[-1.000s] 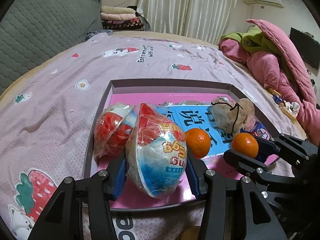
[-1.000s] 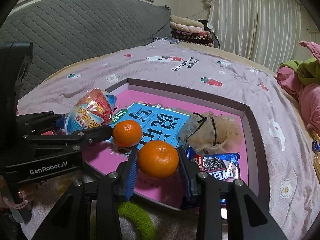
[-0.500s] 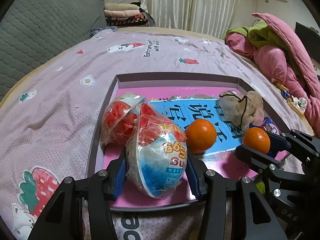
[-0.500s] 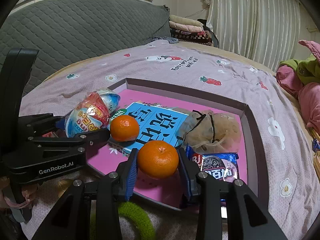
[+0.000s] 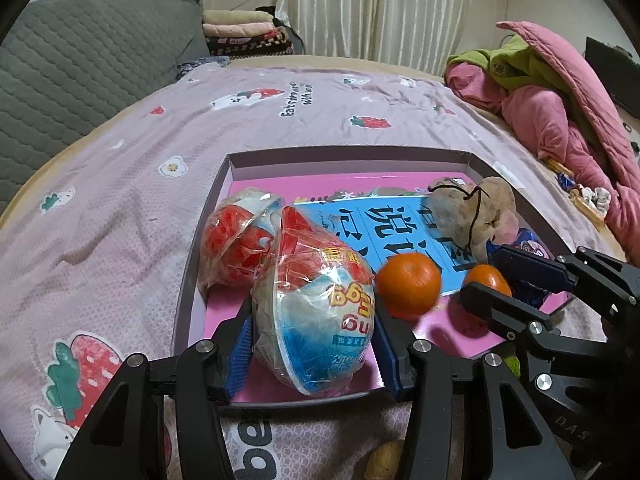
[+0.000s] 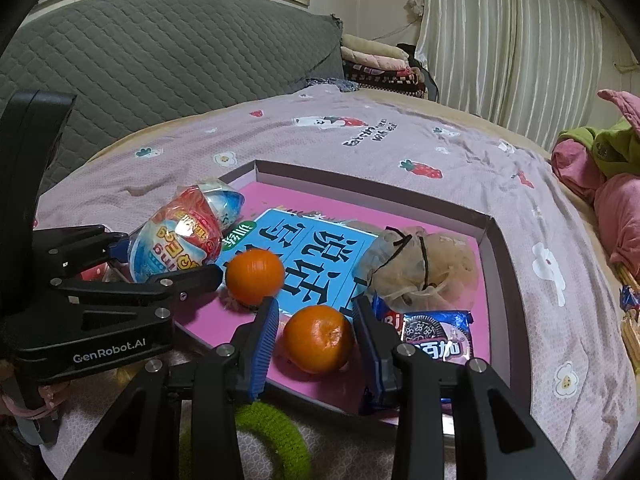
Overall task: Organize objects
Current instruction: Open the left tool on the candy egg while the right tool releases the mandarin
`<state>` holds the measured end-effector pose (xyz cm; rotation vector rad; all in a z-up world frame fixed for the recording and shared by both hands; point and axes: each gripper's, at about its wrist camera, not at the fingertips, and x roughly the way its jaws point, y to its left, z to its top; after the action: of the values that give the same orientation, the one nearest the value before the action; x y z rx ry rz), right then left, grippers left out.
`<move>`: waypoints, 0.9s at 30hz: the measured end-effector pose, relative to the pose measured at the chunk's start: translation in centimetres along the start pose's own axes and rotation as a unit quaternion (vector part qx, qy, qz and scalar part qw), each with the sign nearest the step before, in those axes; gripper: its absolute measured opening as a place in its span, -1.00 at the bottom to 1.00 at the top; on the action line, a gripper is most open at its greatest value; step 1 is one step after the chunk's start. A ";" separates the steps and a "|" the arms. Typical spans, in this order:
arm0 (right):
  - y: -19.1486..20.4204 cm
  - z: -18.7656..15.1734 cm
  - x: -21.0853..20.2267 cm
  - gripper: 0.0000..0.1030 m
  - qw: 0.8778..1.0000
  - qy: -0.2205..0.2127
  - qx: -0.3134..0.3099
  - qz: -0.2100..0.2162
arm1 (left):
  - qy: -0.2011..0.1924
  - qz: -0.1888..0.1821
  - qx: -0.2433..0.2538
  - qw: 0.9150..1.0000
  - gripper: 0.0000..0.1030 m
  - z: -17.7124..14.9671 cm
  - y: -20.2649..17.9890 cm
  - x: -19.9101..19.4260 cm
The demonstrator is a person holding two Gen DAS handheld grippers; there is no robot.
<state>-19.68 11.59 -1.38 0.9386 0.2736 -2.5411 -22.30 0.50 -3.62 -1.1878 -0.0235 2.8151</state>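
Left fingers (image 5: 240, 344): left gripper (image 5: 314, 346) clamped on the wrapped egg toy (image 5: 316, 312), over the tray's near-left corner.
Right fingers (image 6: 264, 332): right gripper (image 6: 316, 340) now spread, gaps both sides of the tangerine (image 6: 318, 339), which was squeezed before and now sits on the tray floor.
Tray (image 6: 500, 240): low rim all round.
Second tangerine (image 6: 255, 276): blurry, just beyond.
Free room: bare pink strip along the far wall.
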 end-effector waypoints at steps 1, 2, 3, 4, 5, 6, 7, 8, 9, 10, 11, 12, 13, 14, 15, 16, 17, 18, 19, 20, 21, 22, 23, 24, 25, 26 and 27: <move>0.0 0.0 -0.1 -0.25 1.000 0.000 0.000 0.000 | 0.000 0.000 -0.001 1.000 0.05 0.0 0.1 -0.1; 0.0 0.1 -0.1 -0.25 1.000 -0.001 -0.001 0.000 | -0.001 0.000 -0.002 1.000 0.05 0.0 0.1 -0.1; 0.0 0.1 -0.2 -0.25 1.000 -0.002 -0.002 -0.002 | -0.001 0.000 -0.003 1.000 0.05 0.0 0.2 -0.2; 0.0 0.1 -0.3 -0.25 1.000 -0.003 -0.002 -0.002 | -0.001 -0.001 -0.004 1.000 0.05 0.0 0.3 -0.3; 0.0 0.1 -0.4 -0.24 1.000 -0.004 -0.001 -0.002 | -0.001 0.000 -0.005 1.000 0.05 0.0 0.3 -0.4; -0.1 0.1 -0.5 -0.24 1.000 -0.006 -0.001 -0.003 | -0.002 -0.001 -0.006 1.000 0.06 0.0 0.3 -0.5; -0.1 0.2 -0.6 -0.23 1.000 -0.007 0.000 -0.002 | -0.002 -0.001 -0.007 1.000 0.06 0.0 0.4 -0.6; -0.2 0.2 -0.7 -0.22 1.000 -0.008 0.001 -0.002 | -0.002 0.000 -0.007 1.000 0.06 0.0 0.4 -0.6; -0.2 0.2 -0.8 -0.21 1.000 -0.010 0.002 -0.003 | -0.003 0.000 -0.007 1.000 0.06 0.0 0.4 -0.8; -0.2 0.2 -0.9 -0.20 1.000 -0.011 0.002 -0.002 | -0.003 0.000 -0.007 1.000 0.06 0.0 0.4 -0.8; -0.3 0.2 -0.9 -0.19 1.000 -0.010 0.003 -0.002 | -0.004 0.002 -0.007 1.000 0.06 0.0 0.4 -0.9; -0.2 0.2 -0.9 -0.19 1.000 -0.011 0.003 -0.002 | -0.004 0.001 -0.007 1.000 0.06 0.0 0.4 -1.0; -0.2 0.2 -0.9 -0.19 1.000 -0.011 0.003 -0.003 | -0.004 0.002 -0.008 1.000 0.06 0.1 0.4 -1.0; -0.2 0.3 -1.0 -0.19 1.000 -0.011 0.003 -0.002 | -0.004 0.001 -0.008 1.000 0.06 0.1 0.4 -1.1; -0.2 0.3 -1.0 -0.19 1.000 -0.012 0.002 -0.003 | -0.004 0.000 -0.008 1.000 0.07 0.1 0.4 -1.1; -0.2 0.3 -1.1 -0.19 1.000 -0.012 0.001 -0.004 | -0.003 -0.002 -0.008 1.000 0.07 0.1 0.4 -1.1; -0.2 0.3 -1.1 -0.18 1.000 -0.013 0.001 -0.003 | -0.003 -0.002 -0.008 1.000 0.08 0.1 0.3 -1.1; -0.2 0.3 -1.2 -0.18 1.000 -0.013 0.001 -0.004 | -0.002 -0.002 -0.007 1.000 0.08 0.2 0.2 -1.1; -0.2 0.3 -1.3 -0.18 1.000 -0.015 0.001 -0.005 | -0.002 -0.003 -0.007 1.000 0.08 0.2 0.1 -1.1; -0.2 0.3 -1.3 -0.18 1.000 -0.015 0.000 -0.004 | -0.003 -0.002 -0.006 1.000 0.08 0.2 0.0 -1.1; -0.2 0.3 -1.4 -0.18 1.000 -0.016 0.000 -0.005 | -0.003 -0.002 -0.005 1.000 0.08 0.2 0.0 -1.1; -0.2 0.3 -1.5 -0.18 1.000 -0.017 -0.001 -0.007 | -0.003 -0.002 -0.006 1.000 0.08 0.2 -0.1 -1.1; -0.2 0.3 -1.6 -0.18 1.000 -0.017 -0.001 -0.008 | -0.005 -0.003 -0.007 1.000 0.08 0.1 -0.2 -1.1; -0.3 0.3 -1.6 -0.18 1.000 -0.017 -0.001 -0.007 | -0.006 -0.004 -0.007 1.000 0.08 0.1 -0.2 -1.2; -0.2 0.3 -1.6 -0.18 1.000 -0.018 -0.001 -0.009 | -0.005 -0.004 -0.006 1.000 0.08 0.1 -0.2 -1.2; -0.3 0.3 -1.6 -0.17 1.000 -0.018 0.000 -0.009 | -0.004 -0.004 -0.006 1.000 0.08 0.1 -0.2 -1.1; -0.3 0.4 -1.7 -0.16 1.000 -0.018 0.000 -0.010 | -0.004 -0.004 -0.008 1.000 0.09 0.1 -0.1 -1.2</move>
<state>-18.87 12.22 -0.02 0.8927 0.2736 -2.5731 -21.55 0.49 -2.68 -1.1778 -0.0497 2.8175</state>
